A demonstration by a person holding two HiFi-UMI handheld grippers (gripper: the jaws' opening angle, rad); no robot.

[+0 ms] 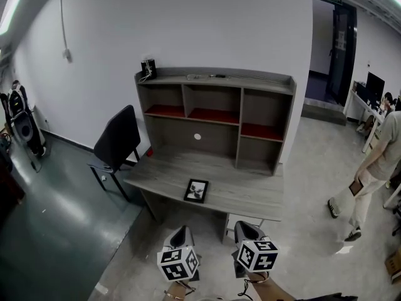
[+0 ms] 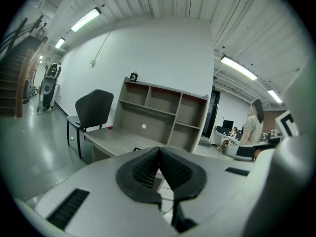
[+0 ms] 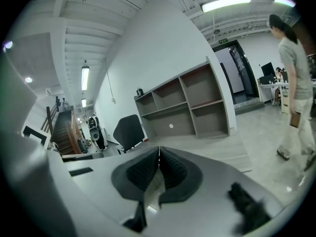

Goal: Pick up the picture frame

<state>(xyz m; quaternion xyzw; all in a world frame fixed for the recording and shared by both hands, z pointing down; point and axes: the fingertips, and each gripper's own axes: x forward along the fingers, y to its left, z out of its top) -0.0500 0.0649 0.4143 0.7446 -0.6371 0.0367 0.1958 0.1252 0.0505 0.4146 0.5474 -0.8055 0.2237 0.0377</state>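
Note:
A small black picture frame (image 1: pixel 197 190) lies flat near the front edge of the grey desk (image 1: pixel 250 196). Both grippers hang low in front of the desk, well short of it. My left gripper (image 1: pixel 180 236) sits at the bottom centre-left of the head view, shut with nothing between its jaws. My right gripper (image 1: pixel 248 231) is beside it on the right, also shut and empty. In the left gripper view my left gripper (image 2: pixel 159 152) points at the desk, and only a dark corner of the picture frame (image 2: pixel 137 148) peeks over the jaws. In the right gripper view my right gripper (image 3: pixel 158 151) hides the frame.
A shelf hutch (image 1: pixel 216 115) with red-lined compartments stands on the desk against the white wall. A black chair (image 1: pixel 116 144) stands at the desk's left end. A person (image 1: pixel 369 174) walks on the floor at the right. A black device (image 1: pixel 148 68) sits on top of the hutch.

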